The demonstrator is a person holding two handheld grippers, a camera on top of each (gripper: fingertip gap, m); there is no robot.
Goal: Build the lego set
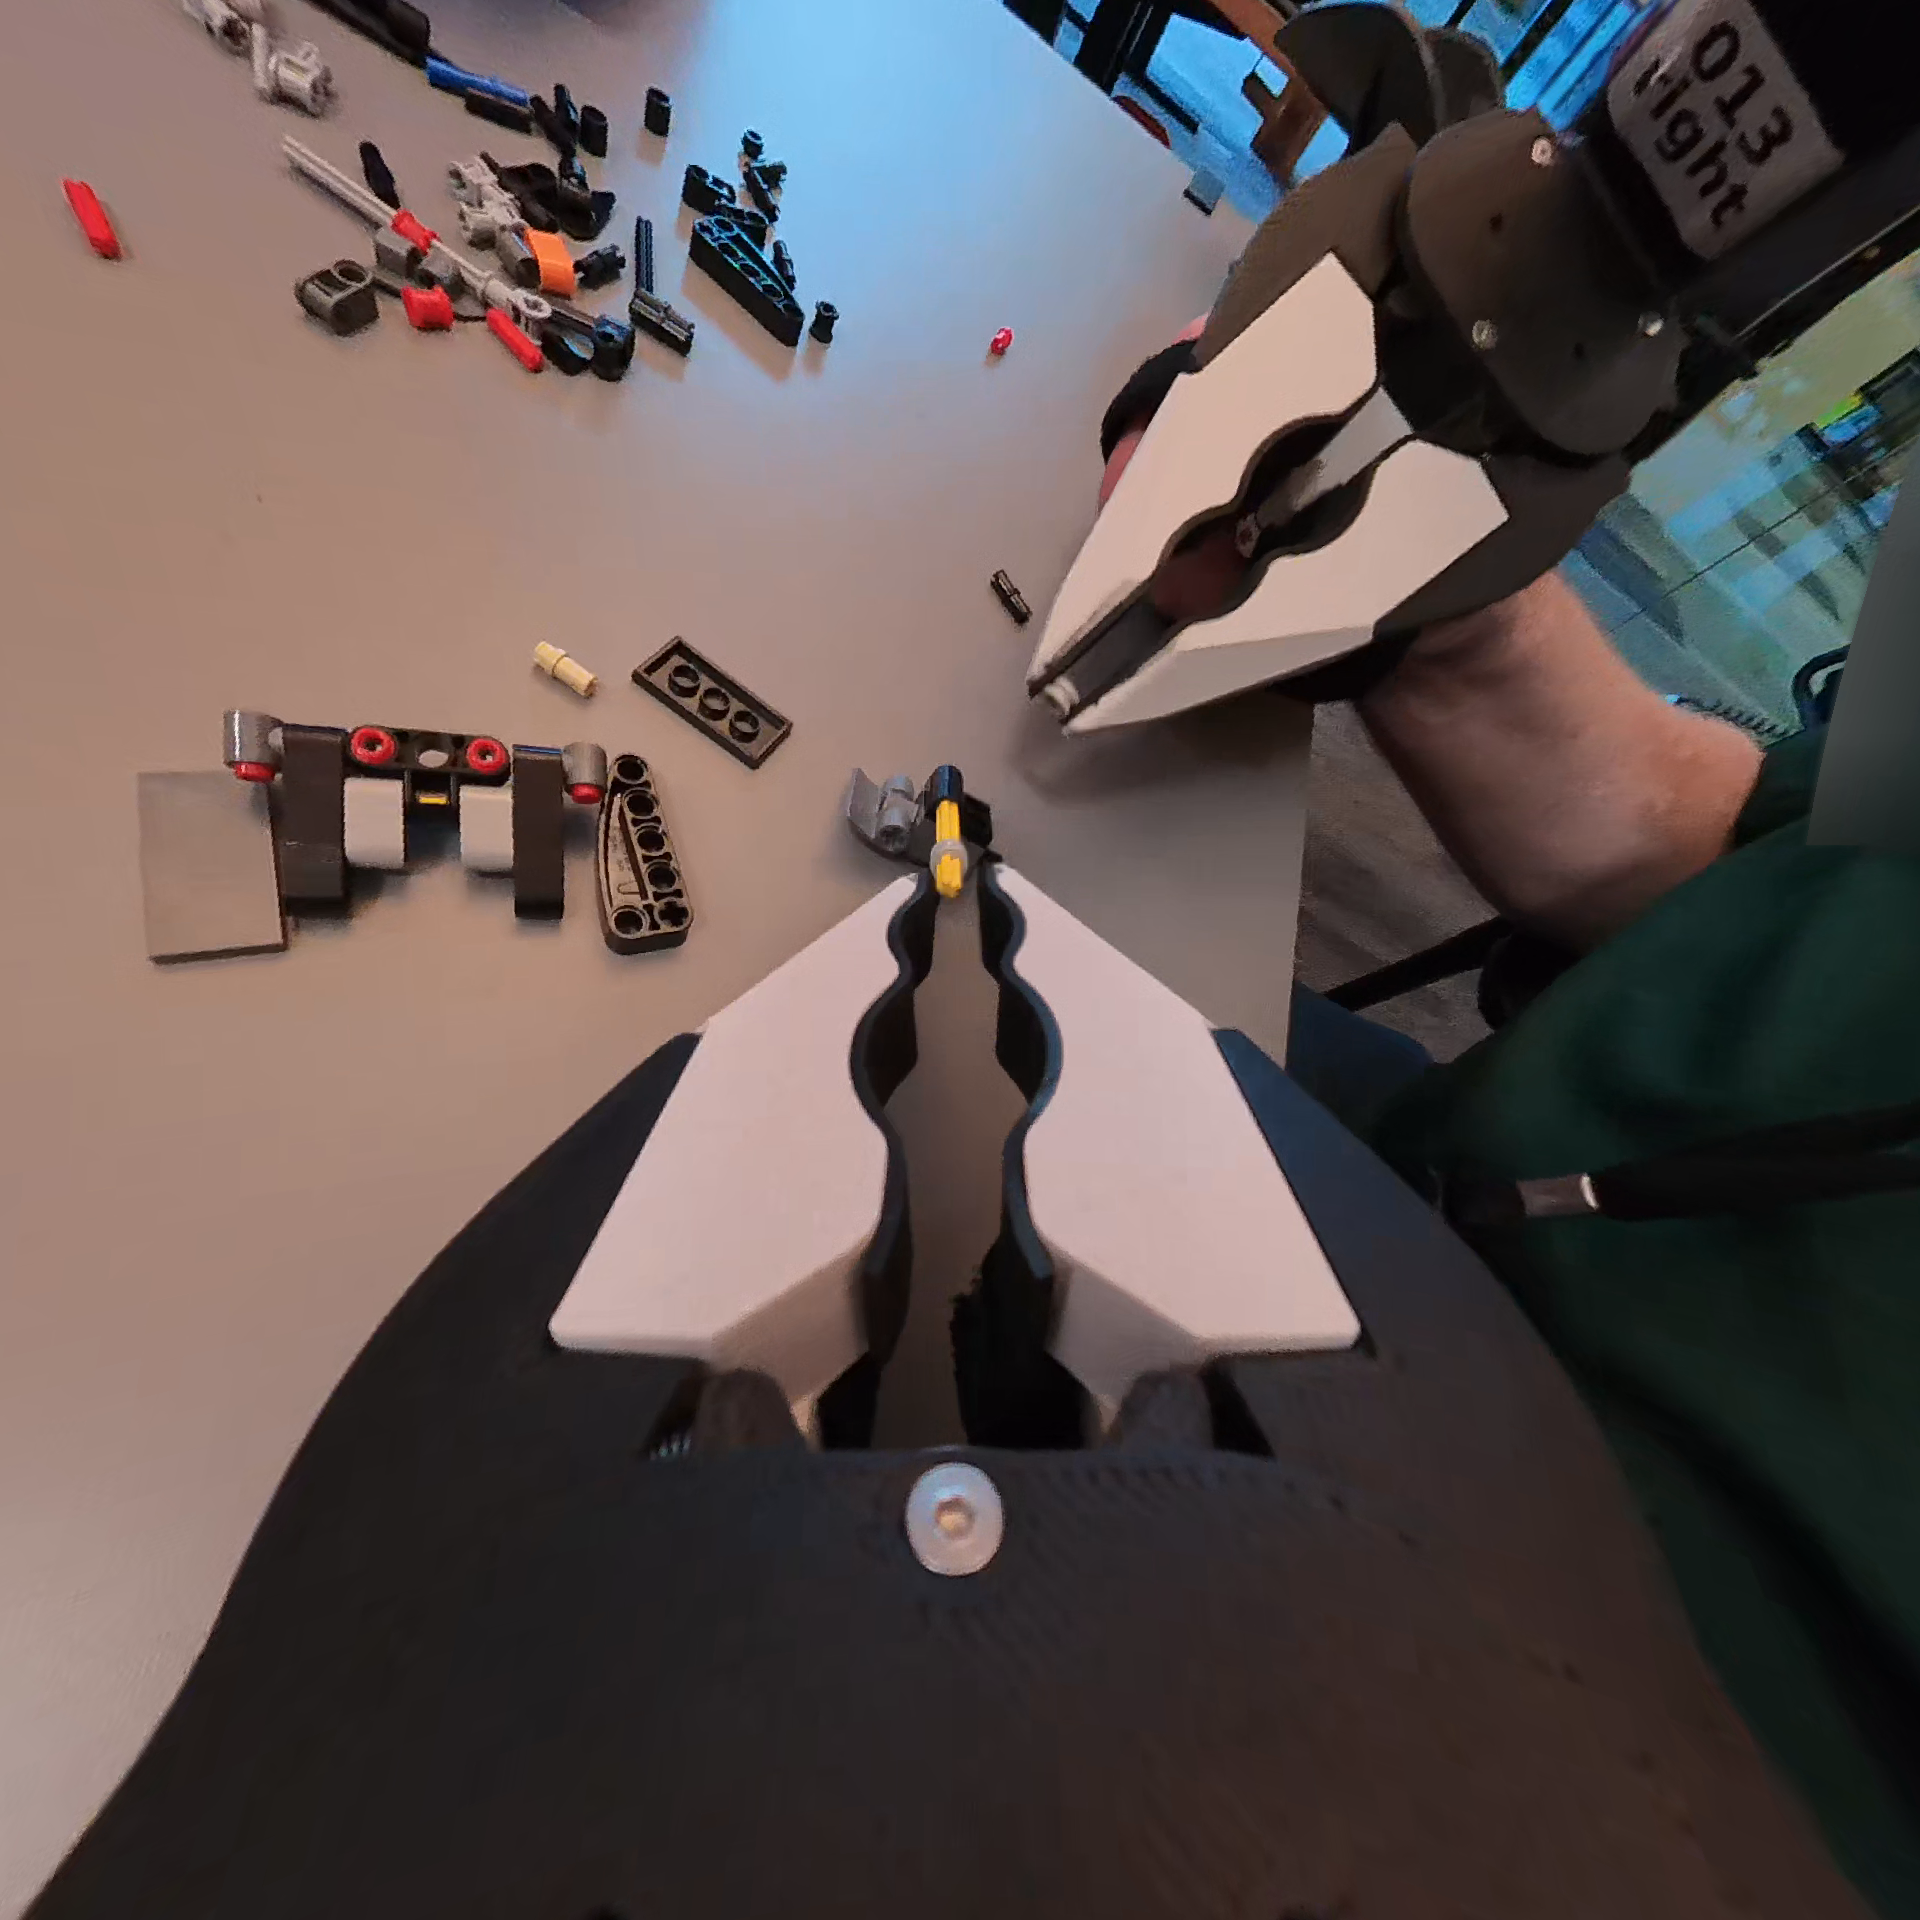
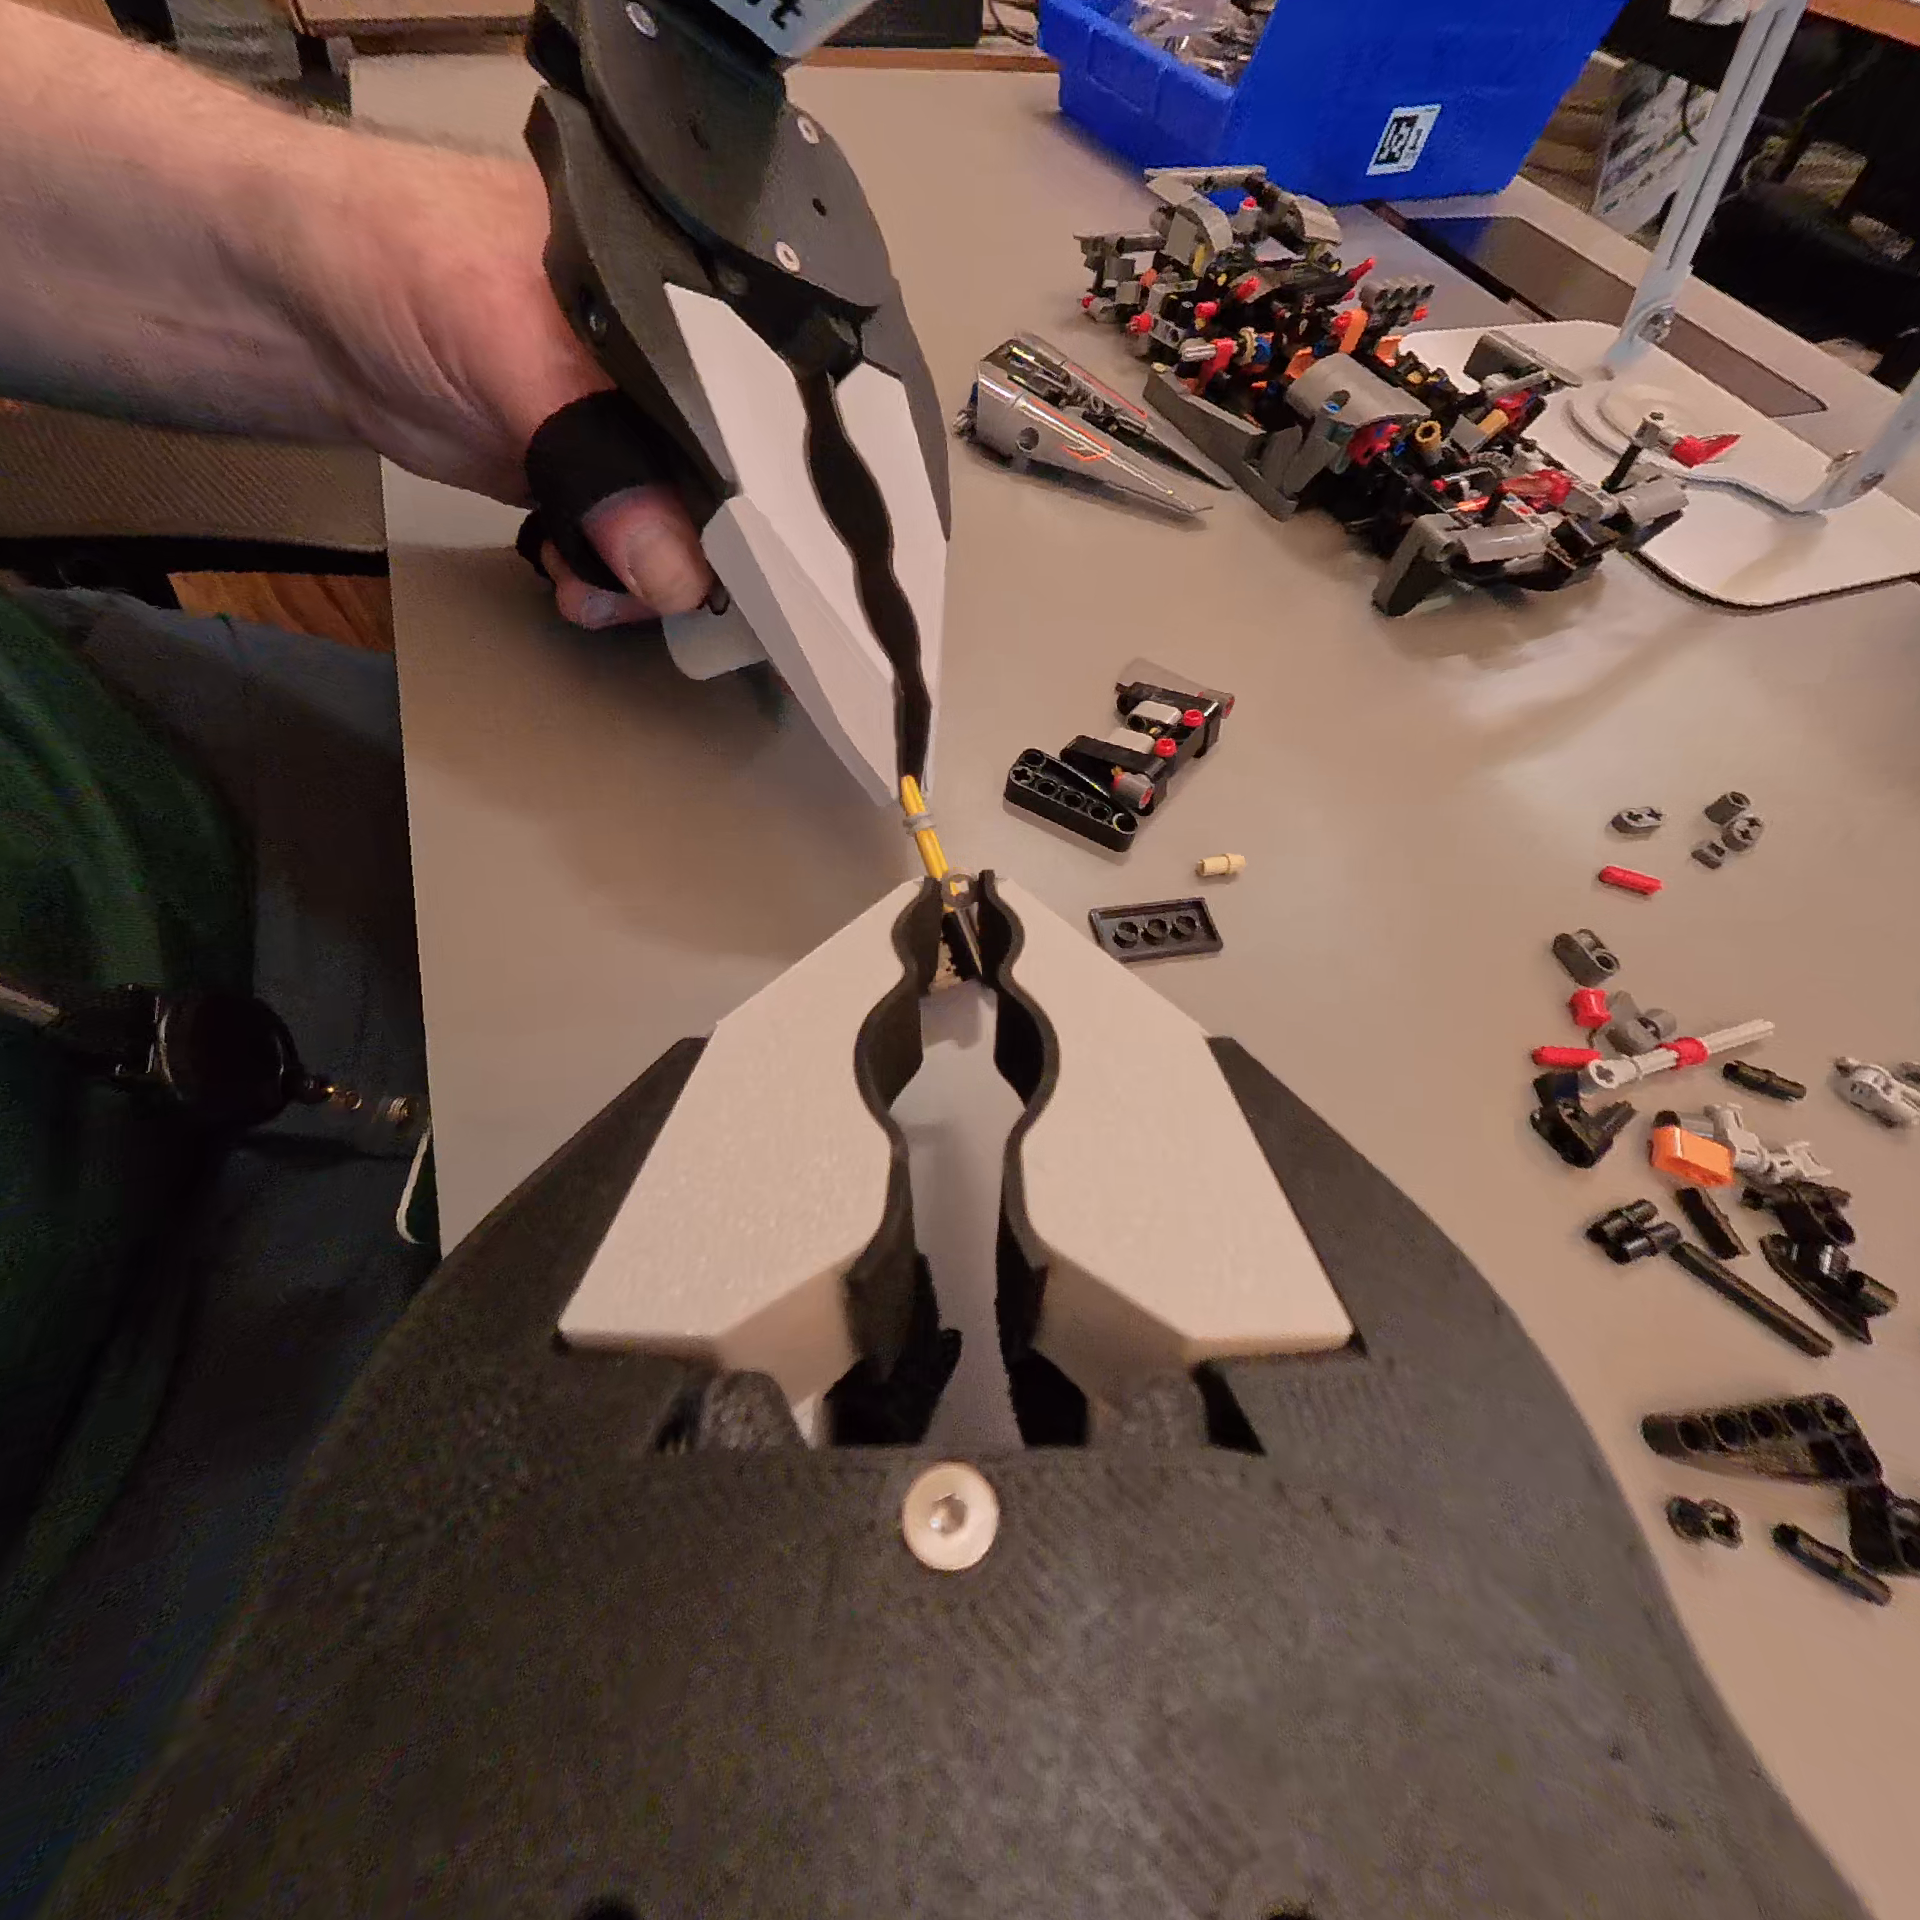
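Closest to us, the left gripper (image 1: 948, 883) has its jaws pinched on the near end of a thin yellow axle (image 1: 947, 831), low in the middle of the left wrist view. A small grey connector (image 1: 891, 812) and a black bit sit at its far end. In the right wrist view the right gripper (image 2: 958, 894) has its jaws closed on a small grey-and-black piece (image 2: 951, 940) at the frame's centre, and the axle's tip meets that piece. So we are holding the part between both tools, above the table (image 2: 665, 935).

We judge the axle light, stiff and smooth, hence slippery. Because it is thin, it may twist in the jaws if pushed off-line. The best hold is across its shaft close to the joint, so the push runs straight along it.

Just beyond, left of centre in the left view, lies a black-and-grey subassembly (image 1: 416, 821) with red pins. A dark flat plate (image 1: 713, 702) and a tan pin (image 1: 564, 668) lie near it. Farther off, at upper left, loose parts (image 1: 540, 239) are scattered. At the upper right of the right view stands the large part-built model (image 2: 1340, 395) before a blue bin (image 2: 1299, 94).
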